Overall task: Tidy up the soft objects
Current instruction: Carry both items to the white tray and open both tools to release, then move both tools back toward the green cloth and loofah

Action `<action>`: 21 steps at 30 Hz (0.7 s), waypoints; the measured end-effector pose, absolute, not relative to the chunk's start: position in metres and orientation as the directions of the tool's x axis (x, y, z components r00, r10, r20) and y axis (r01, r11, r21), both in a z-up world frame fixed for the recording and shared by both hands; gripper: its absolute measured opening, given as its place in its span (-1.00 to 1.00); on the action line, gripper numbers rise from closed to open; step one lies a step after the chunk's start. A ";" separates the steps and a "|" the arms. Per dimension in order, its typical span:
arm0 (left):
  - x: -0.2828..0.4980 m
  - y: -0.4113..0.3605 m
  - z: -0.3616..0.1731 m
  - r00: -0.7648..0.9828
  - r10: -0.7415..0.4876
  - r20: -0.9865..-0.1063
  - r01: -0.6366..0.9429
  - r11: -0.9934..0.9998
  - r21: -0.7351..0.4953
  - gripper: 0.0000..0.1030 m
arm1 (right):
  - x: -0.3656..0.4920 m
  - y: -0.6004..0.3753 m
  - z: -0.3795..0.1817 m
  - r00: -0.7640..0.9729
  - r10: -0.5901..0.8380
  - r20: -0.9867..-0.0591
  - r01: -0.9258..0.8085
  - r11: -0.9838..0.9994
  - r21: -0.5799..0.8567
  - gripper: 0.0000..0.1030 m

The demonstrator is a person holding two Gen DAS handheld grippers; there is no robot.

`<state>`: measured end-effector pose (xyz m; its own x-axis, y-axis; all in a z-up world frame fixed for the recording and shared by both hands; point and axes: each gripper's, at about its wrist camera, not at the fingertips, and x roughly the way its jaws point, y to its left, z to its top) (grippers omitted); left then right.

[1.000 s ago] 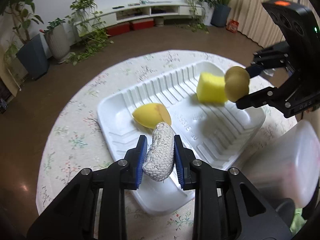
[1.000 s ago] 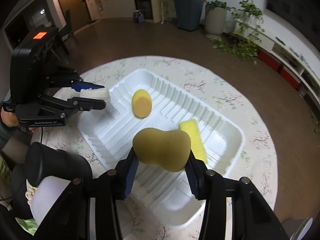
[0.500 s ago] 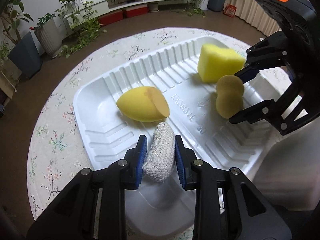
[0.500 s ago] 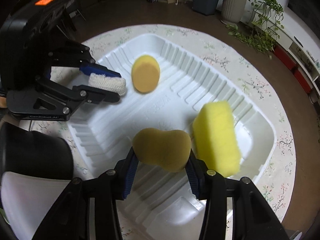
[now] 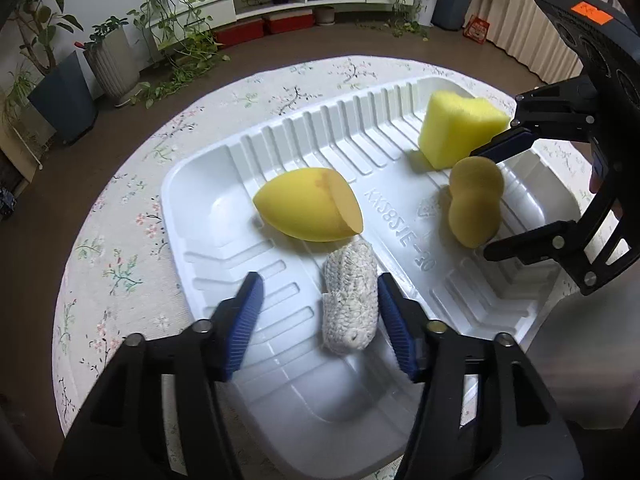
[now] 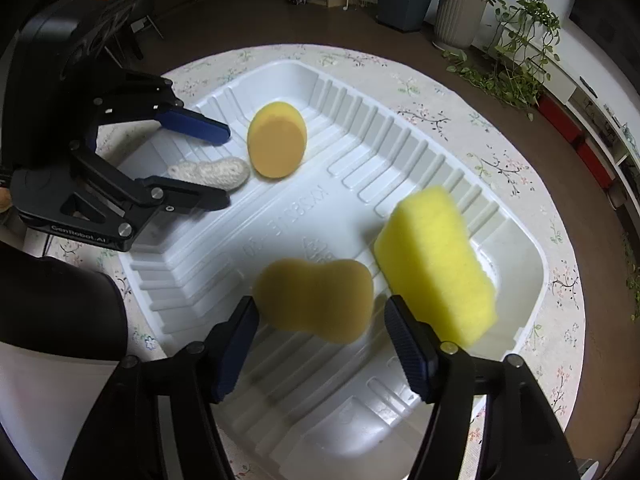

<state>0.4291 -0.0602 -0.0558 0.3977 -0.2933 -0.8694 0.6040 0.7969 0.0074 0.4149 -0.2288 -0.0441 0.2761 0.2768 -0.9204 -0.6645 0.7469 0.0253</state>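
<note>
Left tongs [image 5: 318, 312]: seen spread apart, the jaws having just been opening; the knitted pad [image 5: 352, 294] lies between them on the tray floor, close against the right-hand blue pad, with a clear gap to the other.
Right tongs [image 6: 318, 336]: seen parted, the jaws having just been opening; the peanut-shaped sponge [image 6: 316, 300] sits between them, blurred, and whether either pad touches it cannot be told.
Knitted pad: off-white, oblong, laid flat in the near left part of the tray, its far end just beside the egg-shaped sponge [image 5: 308, 210].
Peanut-shaped sponge: dull yellow-brown, placed over the tray's near right part, just beside the yellow block.
Egg-shaped sponge: yellow with a flat orange cut face, lying on its side towards the tray's middle.
Yellow block [image 6: 436, 264]: a bright foam sponge resting against the ribbed wall at the tray's right end.
Tray [image 5: 280, 136]: white plastic, ribbed, with raised lettering on its floor; all four soft things are held in it.
Counter [image 5: 120, 248]: round, covered by a pale flowered cloth, with the tray upon it.
</note>
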 end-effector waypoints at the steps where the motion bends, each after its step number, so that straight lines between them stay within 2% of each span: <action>1: 0.429 -0.059 -0.054 0.403 -0.296 -0.866 0.602 0.798 0.007 0.22 | 0.414 -0.231 -0.041 0.283 0.279 -0.918 -0.664 0.748 0.023 0.44; 4: 0.428 -0.053 -0.047 0.417 -0.313 -0.853 0.594 0.805 -0.005 0.31 | 0.413 -0.237 -0.035 0.297 0.286 -0.911 -0.659 0.752 0.021 0.53; 6: 0.427 -0.049 -0.043 0.423 -0.321 -0.847 0.588 0.808 -0.012 0.43 | 0.412 -0.243 -0.028 0.308 0.302 -0.902 -0.655 0.755 0.029 0.70; 7: 0.426 -0.047 -0.041 0.429 -0.323 -0.844 0.585 0.811 -0.013 0.52 | 0.410 -0.245 -0.025 0.314 0.311 -0.897 -0.653 0.757 0.034 0.76; 9: 0.425 -0.045 -0.036 0.442 -0.328 -0.835 0.578 0.816 -0.014 0.76 | 0.408 -0.251 -0.020 0.326 0.324 -0.888 -0.645 0.763 0.041 1.00; 10: 0.424 -0.042 -0.033 0.455 -0.327 -0.828 0.569 0.822 -0.012 0.96 | 0.407 -0.255 -0.016 0.335 0.334 -0.881 -0.640 0.767 0.047 1.00; 21: 0.420 -0.020 -0.007 0.548 -0.317 -0.774 0.499 0.867 -0.002 1.00 | 0.397 -0.275 0.012 0.445 0.361 -0.819 -0.592 0.805 0.033 1.00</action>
<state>0.4197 -0.0199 -0.0070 0.5479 -0.3168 -0.7742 0.4987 0.8668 -0.0018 0.3966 -0.2752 0.0120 0.4452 0.3612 -0.8194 -0.5919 0.8053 0.0335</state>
